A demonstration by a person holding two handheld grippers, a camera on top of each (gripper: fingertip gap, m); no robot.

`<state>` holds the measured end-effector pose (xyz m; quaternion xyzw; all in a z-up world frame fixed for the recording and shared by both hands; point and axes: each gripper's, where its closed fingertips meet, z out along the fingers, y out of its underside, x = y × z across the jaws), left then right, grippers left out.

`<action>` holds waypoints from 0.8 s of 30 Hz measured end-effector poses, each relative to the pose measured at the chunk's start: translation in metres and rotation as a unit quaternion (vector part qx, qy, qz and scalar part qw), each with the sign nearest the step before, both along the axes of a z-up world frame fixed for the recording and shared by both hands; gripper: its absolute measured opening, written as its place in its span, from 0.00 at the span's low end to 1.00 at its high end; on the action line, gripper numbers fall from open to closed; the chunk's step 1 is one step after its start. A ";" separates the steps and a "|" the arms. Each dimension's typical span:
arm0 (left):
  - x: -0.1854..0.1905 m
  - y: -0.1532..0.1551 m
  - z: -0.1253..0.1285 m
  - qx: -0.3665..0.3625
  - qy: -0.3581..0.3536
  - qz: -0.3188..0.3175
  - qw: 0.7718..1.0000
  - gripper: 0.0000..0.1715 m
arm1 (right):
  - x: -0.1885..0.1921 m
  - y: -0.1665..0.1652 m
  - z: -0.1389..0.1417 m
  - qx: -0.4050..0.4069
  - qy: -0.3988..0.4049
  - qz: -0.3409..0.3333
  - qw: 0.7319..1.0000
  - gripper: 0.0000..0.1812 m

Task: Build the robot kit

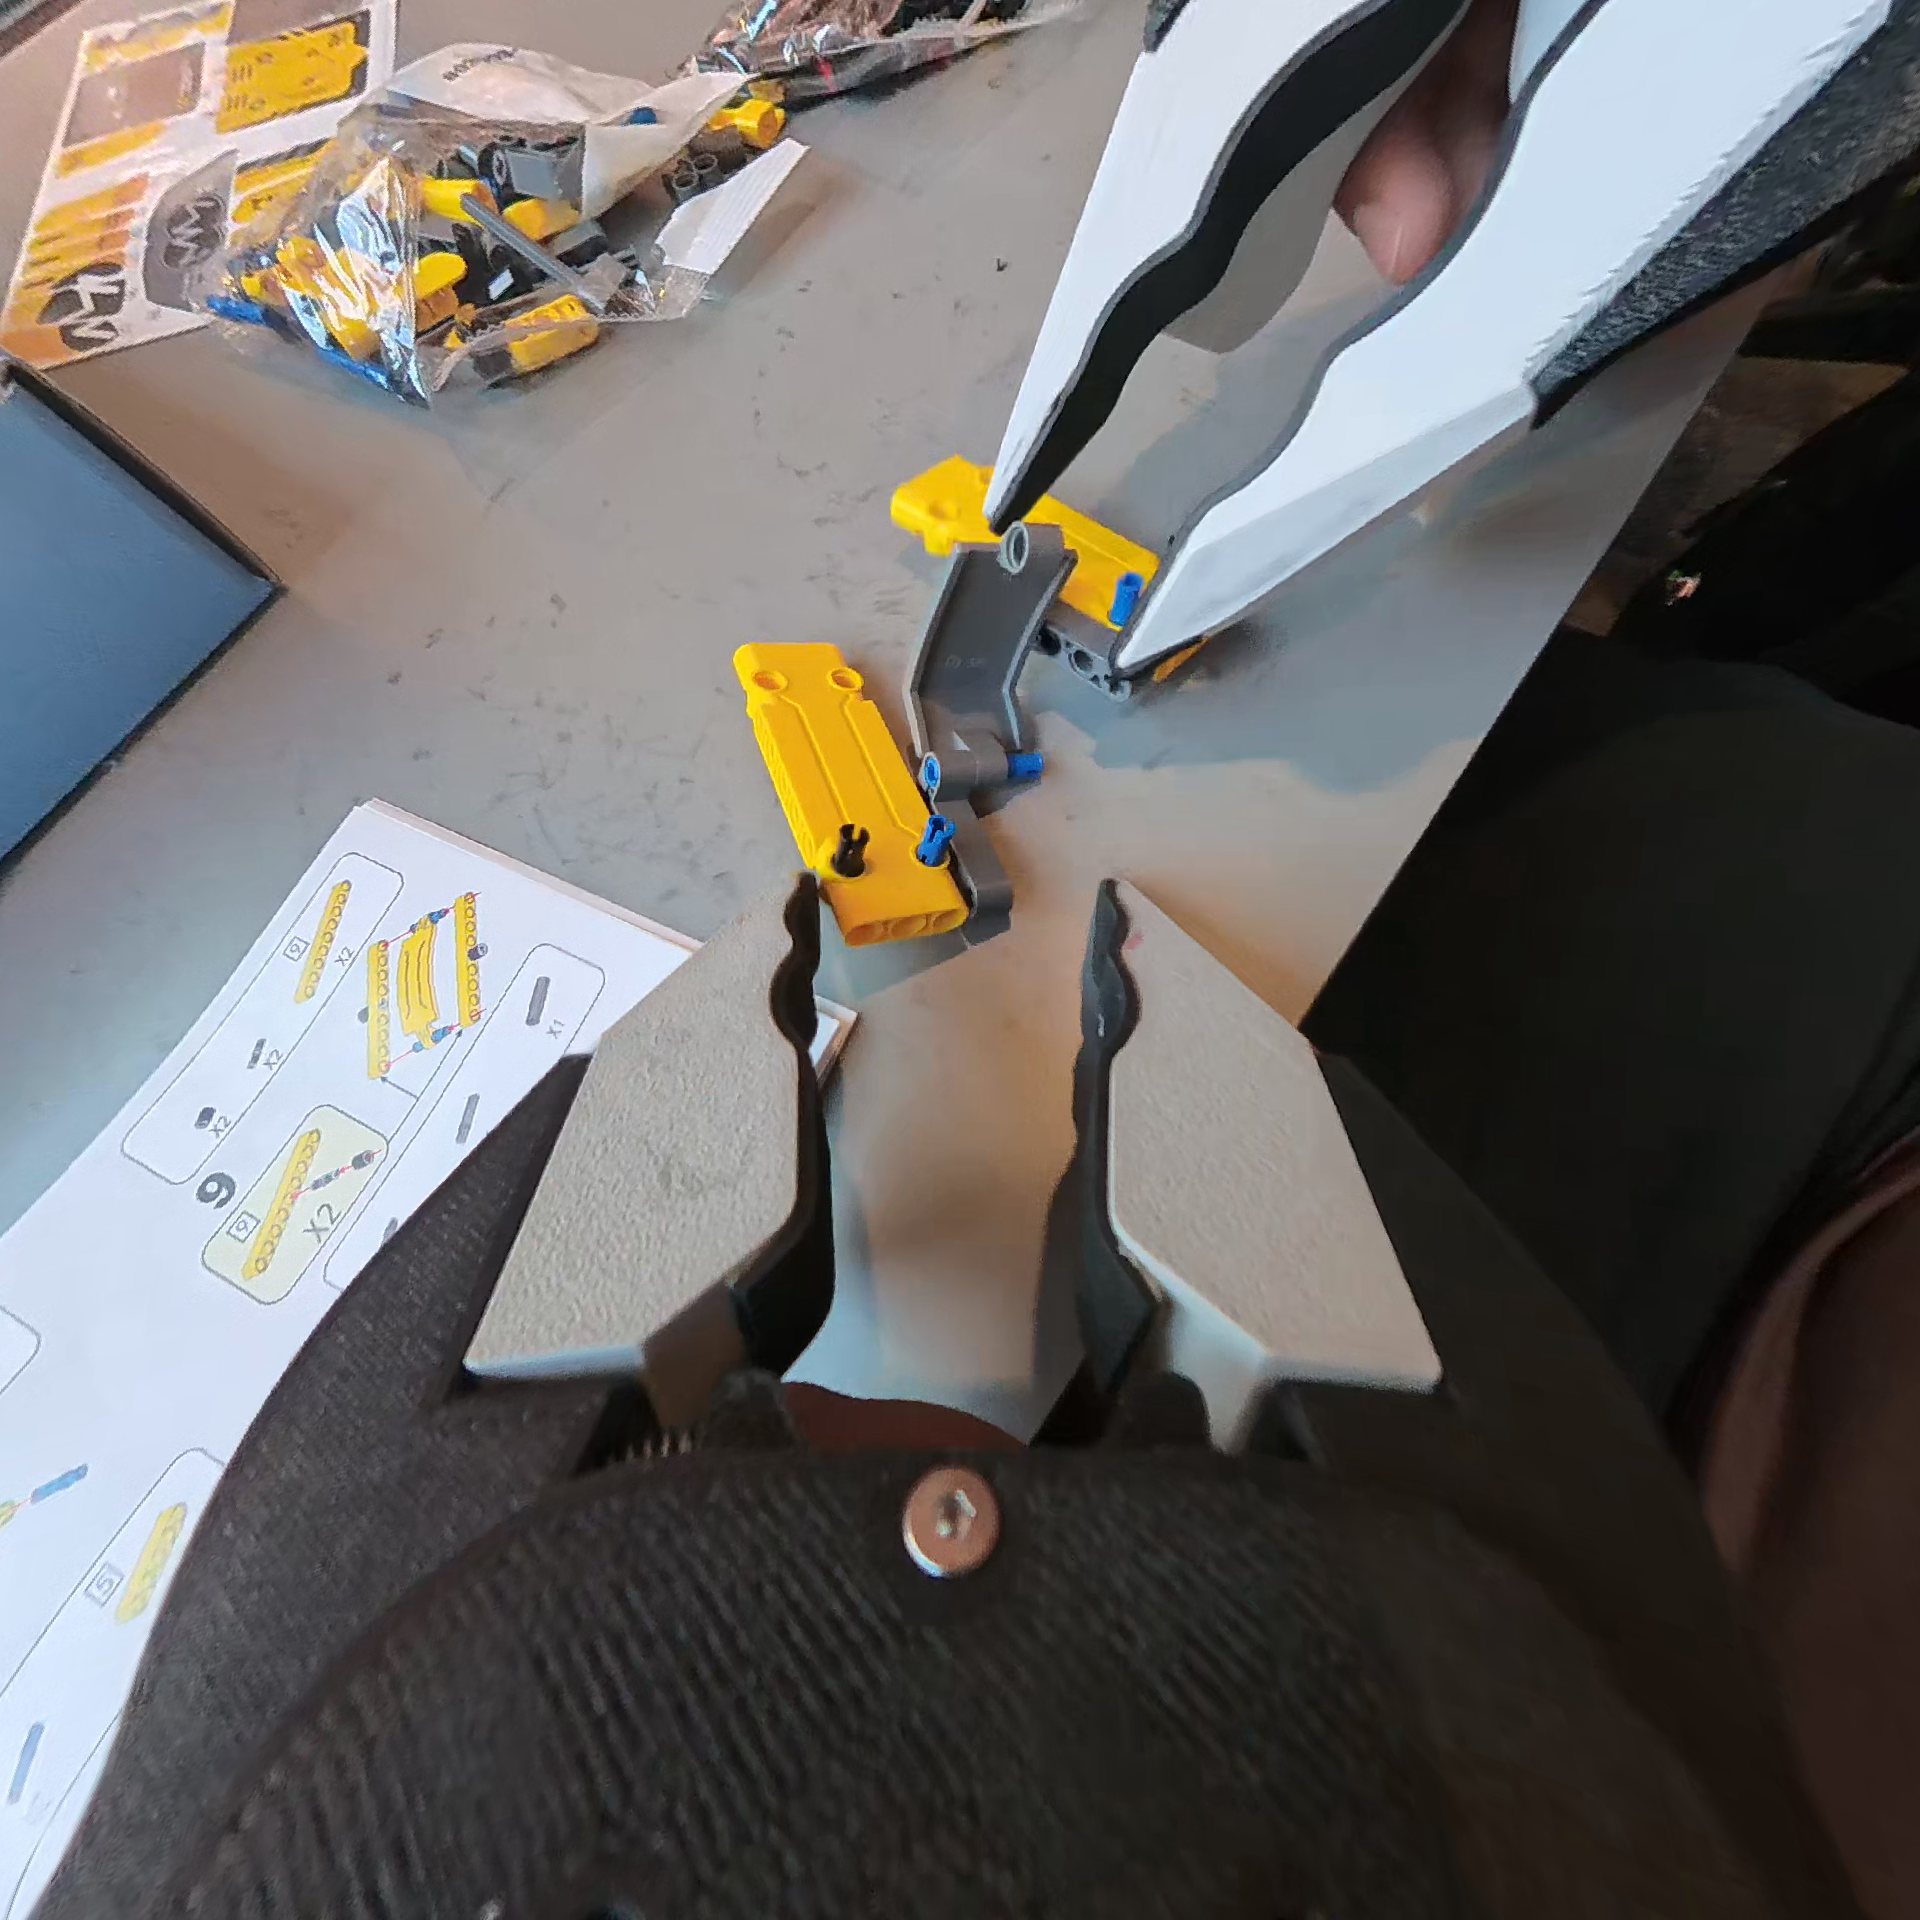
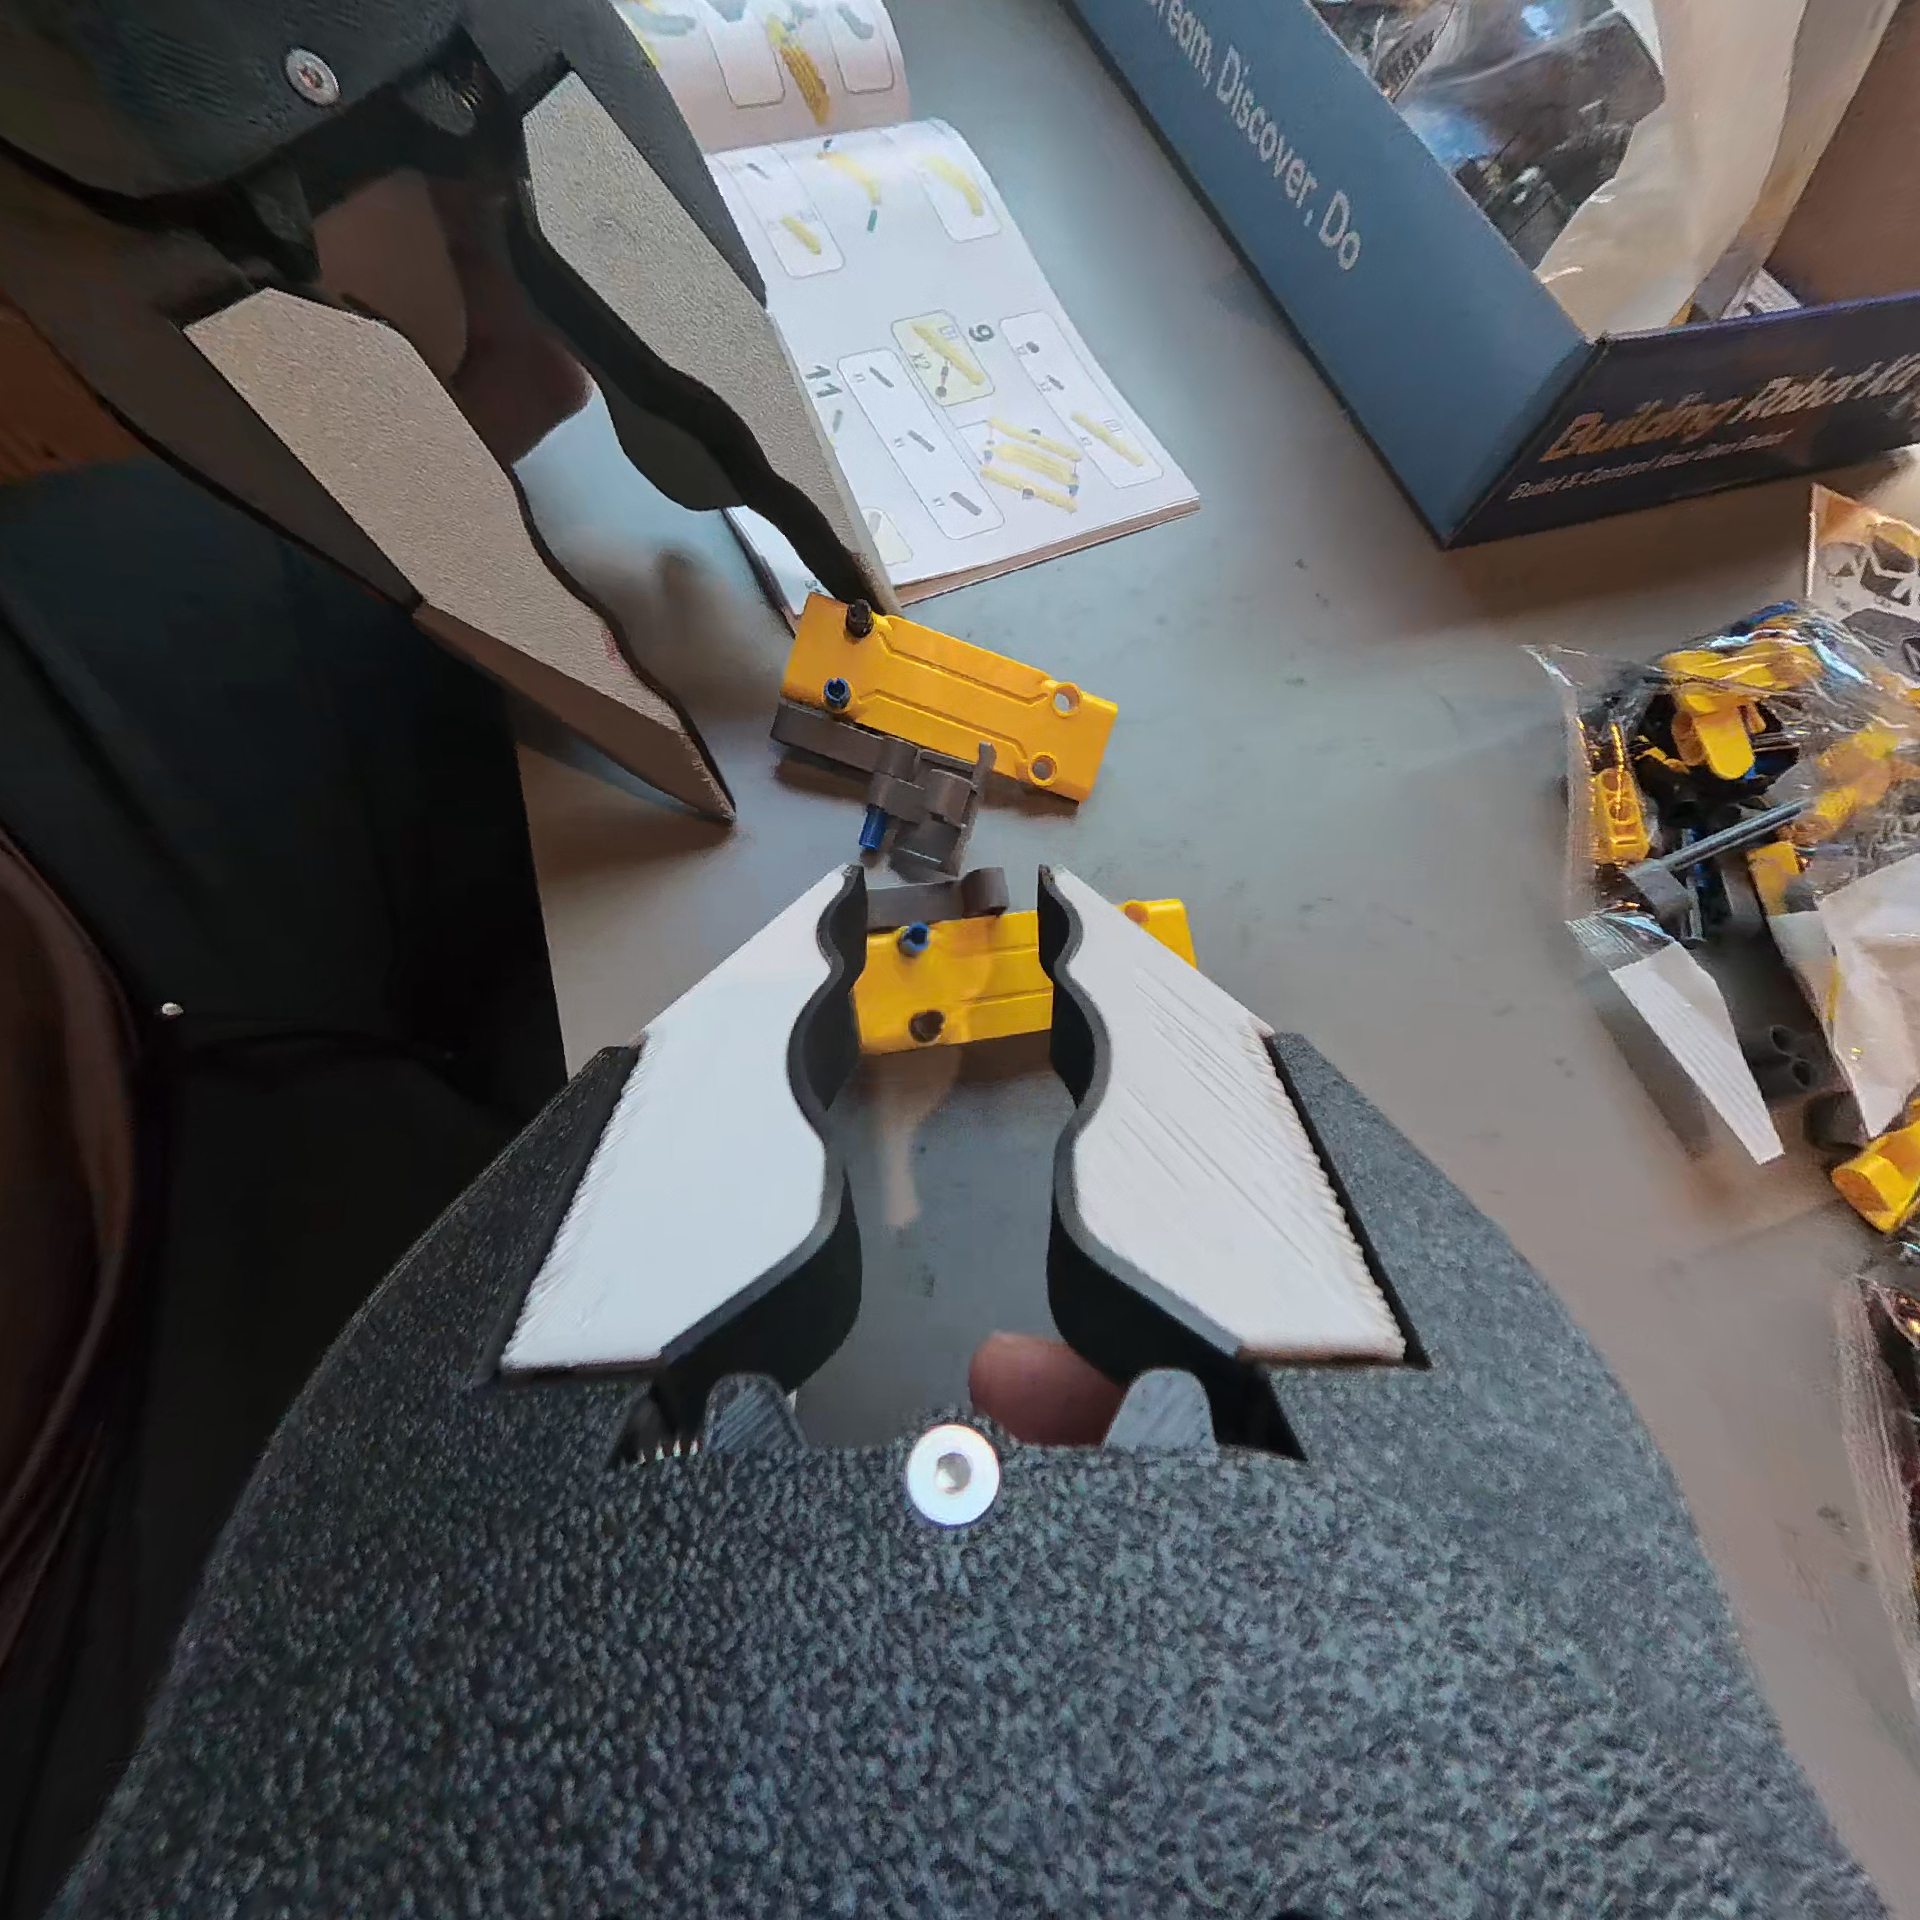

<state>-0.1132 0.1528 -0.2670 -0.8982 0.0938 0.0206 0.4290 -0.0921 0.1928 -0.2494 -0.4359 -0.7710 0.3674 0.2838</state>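
Two hand-held grippers meet over a half-built yellow-and-grey brick assembly lying on a grey table (image 1: pixel 520 644) near its front edge. The right gripper (image 2: pixel 951 883), white-fingered, stands wide apart and straddles one yellow panel (image 2: pixel 966 987); in the left wrist view its tips come down on either side of that panel (image 1: pixel 1081 540), one at the top of the curved grey piece (image 1: pixel 982 634), the other beside a blue pin. It grips nothing firmly that can be seen; whether the tips touch the plastic cannot be told.

The left gripper (image 1: pixel 956 904), grey-fingered, is also spread wide and empty. Its one tip sits just at the corner of the other yellow panel (image 1: pixel 842 779), close to a black pin (image 1: pixel 850 842), as the right wrist view confirms, with that panel (image 2: pixel 945 696) just past the fingertip. The two panels lie roughly parallel, linked by the grey piece and short grey connectors, so each gripper appears placed to take its own end of the assembly.

An open instruction booklet (image 1: pixel 312 1091) lies beside the left gripper, within easy sight of the work. Farther back sit clear bags of loose parts (image 1: pixel 436 249), a sticker sheet (image 1: pixel 156 156) and, in the right wrist view, a blue kit box (image 2: pixel 1403 260). A fingertip (image 1: pixel 1403 177) of the person shows behind the right gripper's fingers.
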 end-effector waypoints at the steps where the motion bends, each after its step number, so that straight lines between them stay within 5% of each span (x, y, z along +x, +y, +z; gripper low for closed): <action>1: -0.002 -0.001 0.000 0.000 0.002 0.001 1.000 0.30 | 0.000 0.000 0.000 -0.001 0.001 0.001 1.000 0.18; 14: -0.009 -0.005 0.012 0.032 -0.036 -0.021 0.999 0.42 | 0.003 0.001 0.009 -0.073 -0.003 0.010 0.997 0.10; 24: -0.029 -0.009 0.051 0.043 -0.005 -0.061 0.997 0.33 | 0.002 0.003 0.011 -0.094 -0.008 0.006 0.996 0.10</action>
